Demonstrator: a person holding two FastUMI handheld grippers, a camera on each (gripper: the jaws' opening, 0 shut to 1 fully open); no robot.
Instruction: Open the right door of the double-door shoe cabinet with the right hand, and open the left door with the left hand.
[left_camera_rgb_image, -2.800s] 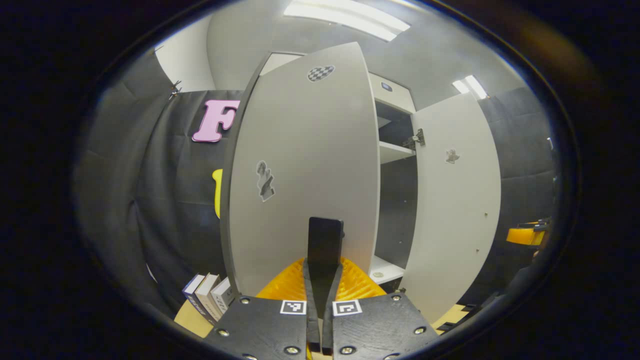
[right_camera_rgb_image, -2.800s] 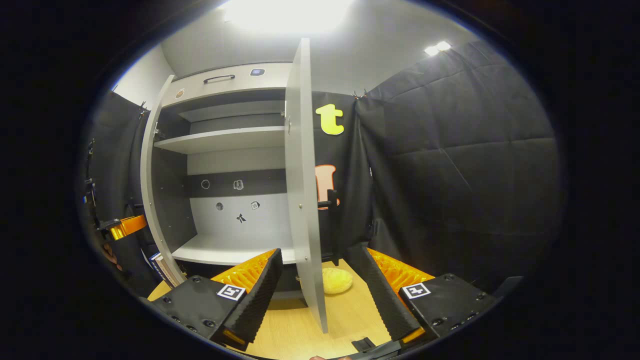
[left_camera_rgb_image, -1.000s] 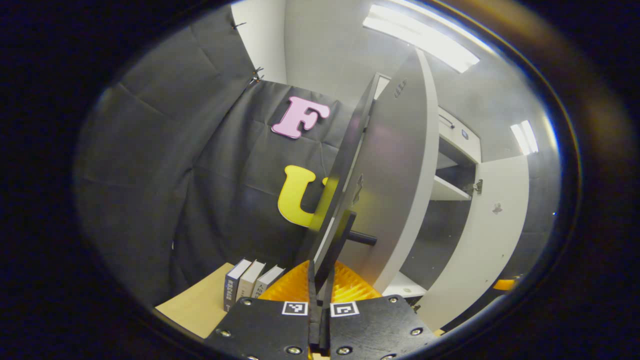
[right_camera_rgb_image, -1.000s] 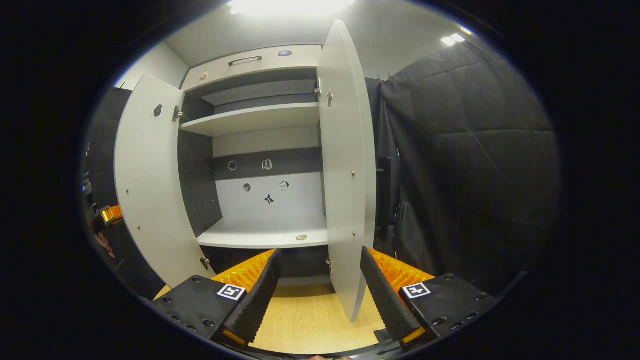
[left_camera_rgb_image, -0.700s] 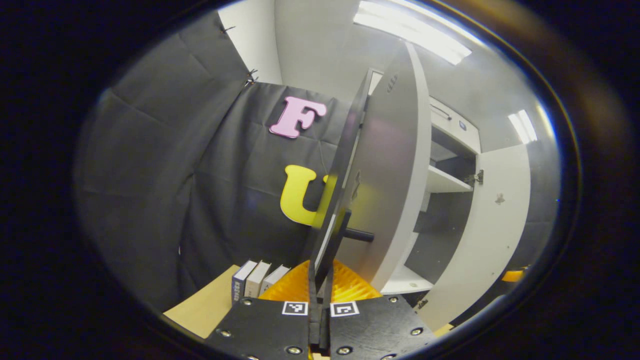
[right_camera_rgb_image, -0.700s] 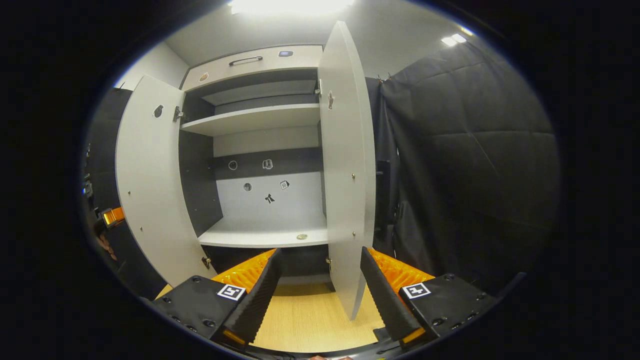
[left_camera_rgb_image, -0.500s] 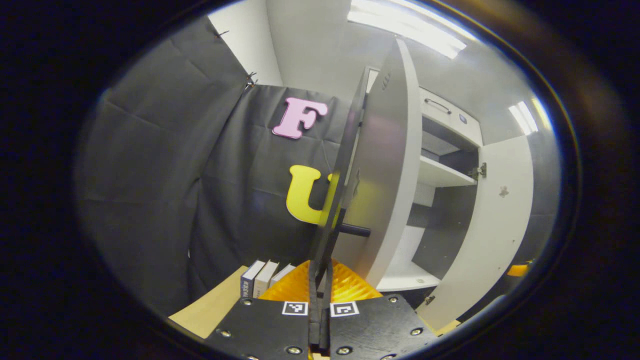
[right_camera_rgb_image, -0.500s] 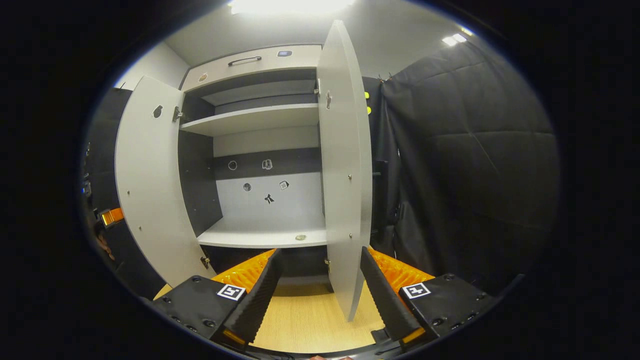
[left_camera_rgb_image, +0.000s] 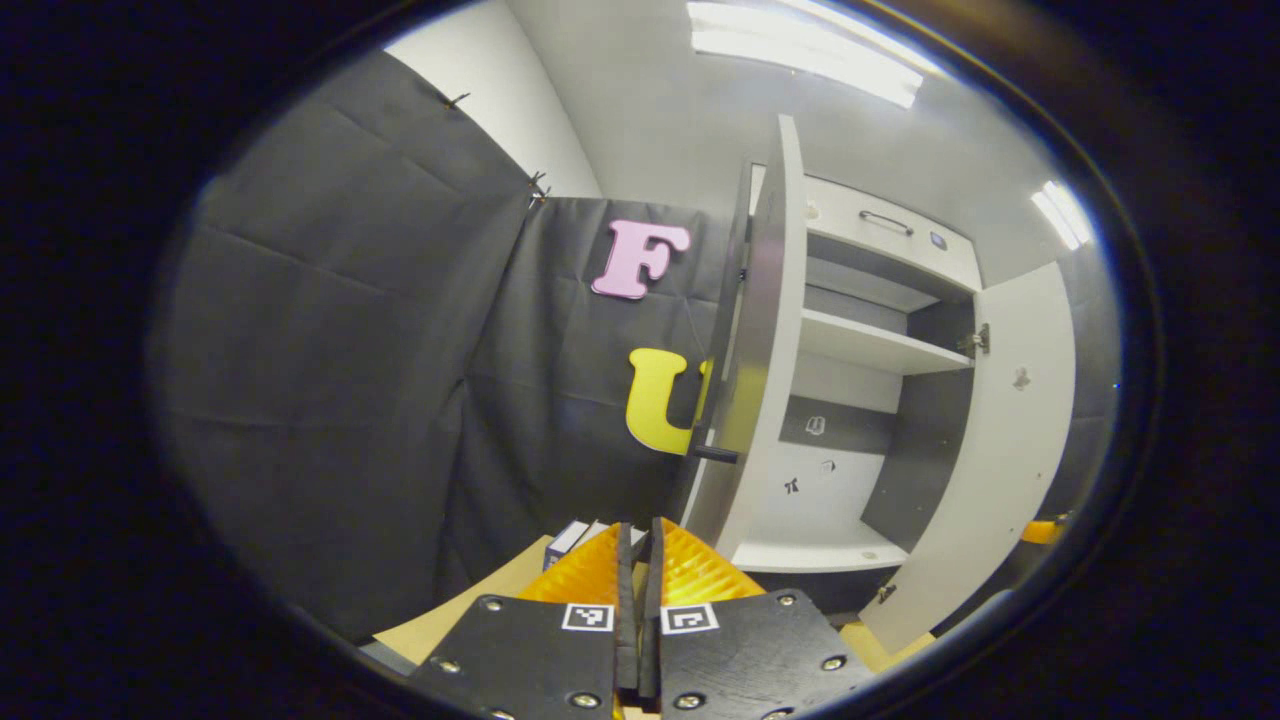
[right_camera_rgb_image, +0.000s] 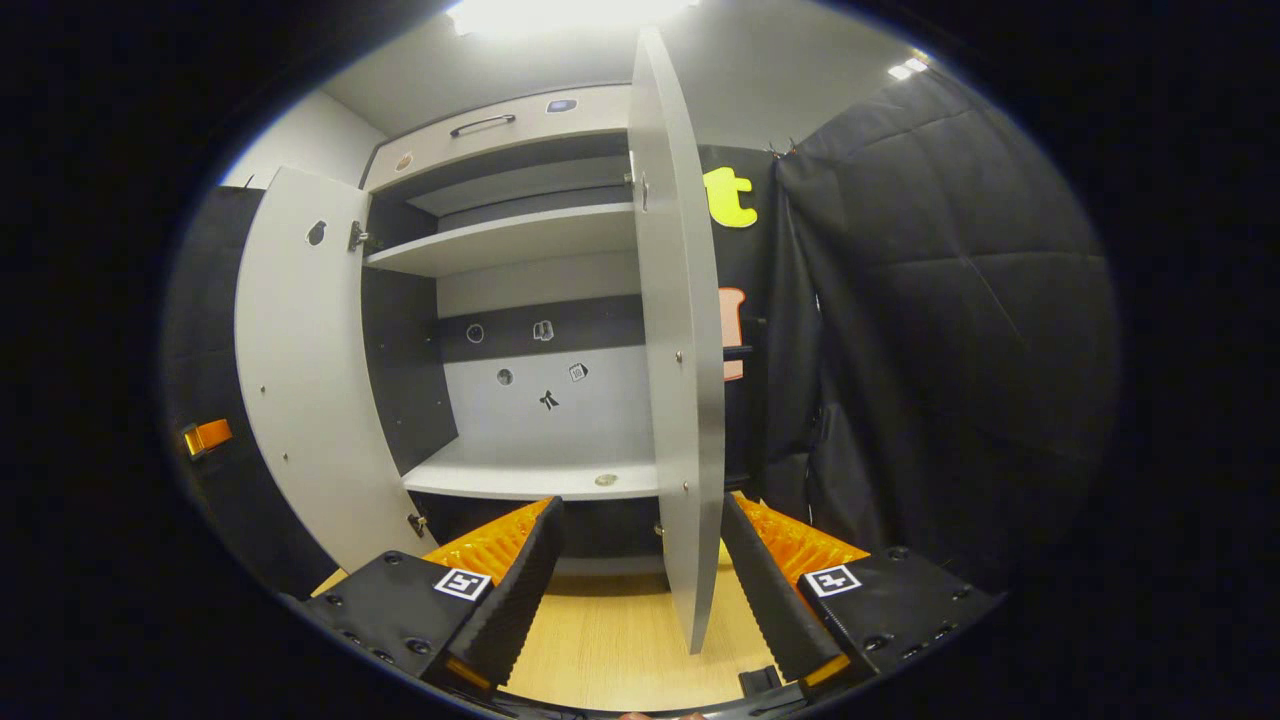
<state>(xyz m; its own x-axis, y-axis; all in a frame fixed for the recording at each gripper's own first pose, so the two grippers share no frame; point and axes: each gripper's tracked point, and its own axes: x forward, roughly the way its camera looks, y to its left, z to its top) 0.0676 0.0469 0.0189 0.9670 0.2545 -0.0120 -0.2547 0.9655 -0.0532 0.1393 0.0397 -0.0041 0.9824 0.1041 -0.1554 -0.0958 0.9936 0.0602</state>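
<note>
Each hand-held gripper (right_camera_rgb_image: 640, 540) has black screwed plates, square checkered markers, orange ribbed backing.

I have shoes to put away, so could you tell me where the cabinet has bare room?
The lower shelf lies nearly bare between both open doors, apart from a small round thing. The upper shelf looks bare. Books crowd the table's left corner.

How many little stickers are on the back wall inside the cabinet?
4: two on the dark band, two on the pale panel below. A small dark mark sits lower; the doors may hide more.
</note>
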